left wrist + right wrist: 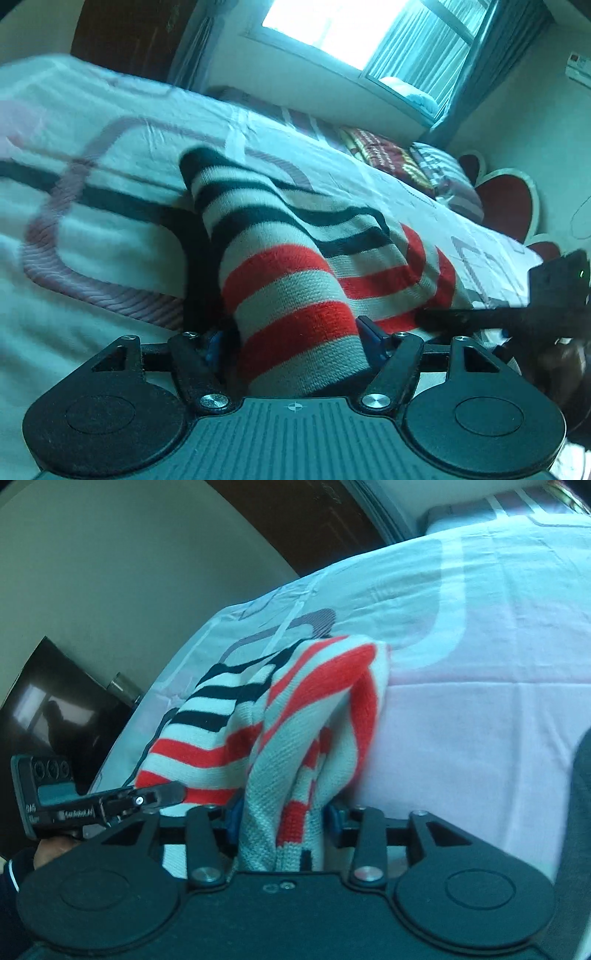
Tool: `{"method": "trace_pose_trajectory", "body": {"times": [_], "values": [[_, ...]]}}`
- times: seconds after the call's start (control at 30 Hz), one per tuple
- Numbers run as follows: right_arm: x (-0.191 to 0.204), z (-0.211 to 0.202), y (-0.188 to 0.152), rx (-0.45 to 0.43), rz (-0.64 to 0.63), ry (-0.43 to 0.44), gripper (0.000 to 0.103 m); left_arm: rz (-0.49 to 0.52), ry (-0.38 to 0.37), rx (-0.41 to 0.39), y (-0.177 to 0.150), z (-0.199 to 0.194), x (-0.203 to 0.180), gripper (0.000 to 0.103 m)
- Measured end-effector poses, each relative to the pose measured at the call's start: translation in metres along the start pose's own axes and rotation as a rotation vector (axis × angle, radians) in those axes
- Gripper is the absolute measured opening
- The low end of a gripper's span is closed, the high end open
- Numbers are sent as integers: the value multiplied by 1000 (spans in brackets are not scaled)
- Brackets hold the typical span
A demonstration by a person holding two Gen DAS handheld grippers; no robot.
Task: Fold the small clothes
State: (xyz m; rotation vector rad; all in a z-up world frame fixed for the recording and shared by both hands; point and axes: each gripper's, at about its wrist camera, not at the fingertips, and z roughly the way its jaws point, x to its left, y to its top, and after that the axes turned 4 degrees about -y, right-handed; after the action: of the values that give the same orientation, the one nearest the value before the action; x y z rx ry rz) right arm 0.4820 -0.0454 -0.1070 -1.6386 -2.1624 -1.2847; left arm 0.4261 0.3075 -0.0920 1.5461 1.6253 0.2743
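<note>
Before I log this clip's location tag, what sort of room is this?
Most likely a bedroom: a bed with a patterned sheet, a heart-shaped red headboard and a curtained window. Both tongs hold a striped knit garment over the bed.

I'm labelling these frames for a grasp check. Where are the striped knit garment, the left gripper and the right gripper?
striped knit garment [291,291]: left wrist view, on a red stripe of the held fold.
left gripper [295,343]: left wrist view, between its fingertips, shut on cloth.
right gripper [282,819]: right wrist view, between its fingertips, shut on cloth.
</note>
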Motion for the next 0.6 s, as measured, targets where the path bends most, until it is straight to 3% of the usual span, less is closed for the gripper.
{"method": "trace_pose_trajectory", "body": {"times": [0.03,0.07,0.17,0.27,0.33,0.47,0.6], "values": [[1,-6,0,-23,-15,-27,57,12,23,-19,3,-8,-2,70],[2,-13,-3,-55,-29,-49,59,13,35,-44,5,-16,-2,70],[-8,-17,14,-85,43,-18,59,-26,52,-56,13,-17,6,70],[-9,-3,28,-85,54,-77,33,-56,97,-15,15,-4,13,71],[-14,11,30,-50,42,-165,38,-83,129,13,11,4,16,76],[-17,3,26,-60,67,-176,42,-102,149,-2,10,1,11,78],[0,-38,9,-49,65,-97,52,-33,141,-32,-8,-29,-10,78]]}}
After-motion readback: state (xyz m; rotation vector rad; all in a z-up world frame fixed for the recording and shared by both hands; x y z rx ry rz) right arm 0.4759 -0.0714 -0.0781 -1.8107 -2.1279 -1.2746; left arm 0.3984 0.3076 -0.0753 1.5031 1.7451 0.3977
